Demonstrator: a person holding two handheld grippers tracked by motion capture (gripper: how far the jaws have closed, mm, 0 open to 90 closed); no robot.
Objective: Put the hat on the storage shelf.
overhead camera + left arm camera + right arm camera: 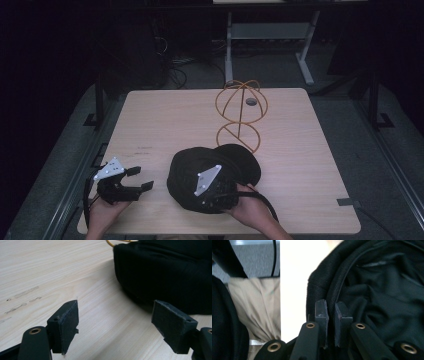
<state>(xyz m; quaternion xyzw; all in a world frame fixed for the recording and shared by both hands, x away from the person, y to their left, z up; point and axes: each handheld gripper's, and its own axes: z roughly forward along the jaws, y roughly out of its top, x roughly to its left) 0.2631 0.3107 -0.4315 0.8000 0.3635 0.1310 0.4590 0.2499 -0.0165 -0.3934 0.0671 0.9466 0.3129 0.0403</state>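
The right gripper [331, 315] pinches the black cap's [210, 170] near rim to lift it, while the left gripper [115, 322] waits wide open and empty.

1 black cap [200, 170], 1 wire stand [241, 114], 1 table [155, 125], 2 grippers

Your right gripper [331, 315] pinches the black cap's [382, 297] rim seam. Left of the cap lies the pale table edge [294, 277].

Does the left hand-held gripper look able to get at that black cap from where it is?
Probably yes. The left hand-held gripper stands open, with bare table between it and the black cap; the right hand-held gripper clamps the cap's far edge.
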